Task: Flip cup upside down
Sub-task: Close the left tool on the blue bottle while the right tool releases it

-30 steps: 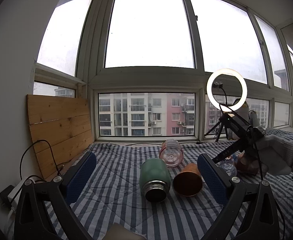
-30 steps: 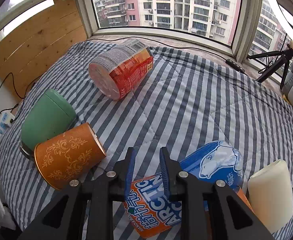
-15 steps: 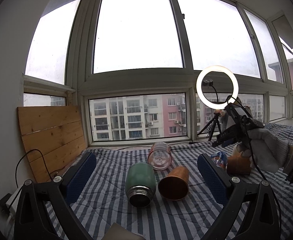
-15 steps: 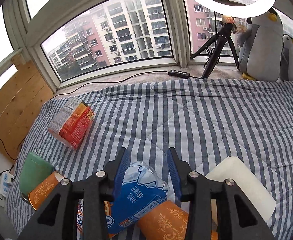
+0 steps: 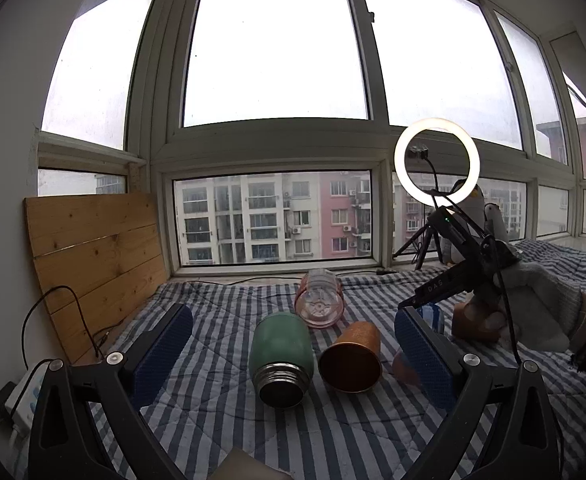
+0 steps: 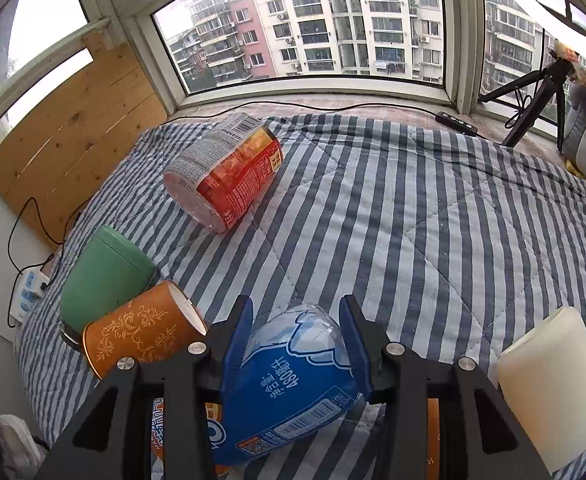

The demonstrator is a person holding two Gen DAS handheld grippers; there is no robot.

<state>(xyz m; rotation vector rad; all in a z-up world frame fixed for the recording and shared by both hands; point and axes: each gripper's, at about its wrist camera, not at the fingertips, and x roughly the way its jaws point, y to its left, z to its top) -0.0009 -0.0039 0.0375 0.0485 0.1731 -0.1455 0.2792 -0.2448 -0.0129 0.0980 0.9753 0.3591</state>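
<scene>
Cup [image 6: 293, 384], blue-labelled, sits low centre of your right wrist view, flanked by your right hand-held gripper [image 6: 297, 344] without clear contact, flip undone; your left hand-held gripper [image 5: 293, 348] gapes wide, empty.

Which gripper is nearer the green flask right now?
Left. The left gripper is open with the green flask lying between its fingers. The right gripper is further off, past the orange cup, around a blue cup.

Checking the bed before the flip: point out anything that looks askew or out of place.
Several cups lie tipped on their sides on the striped quilt: the green cup, the orange paper cup touching it, and the red noodle cup. Nothing looks spilled.
</scene>
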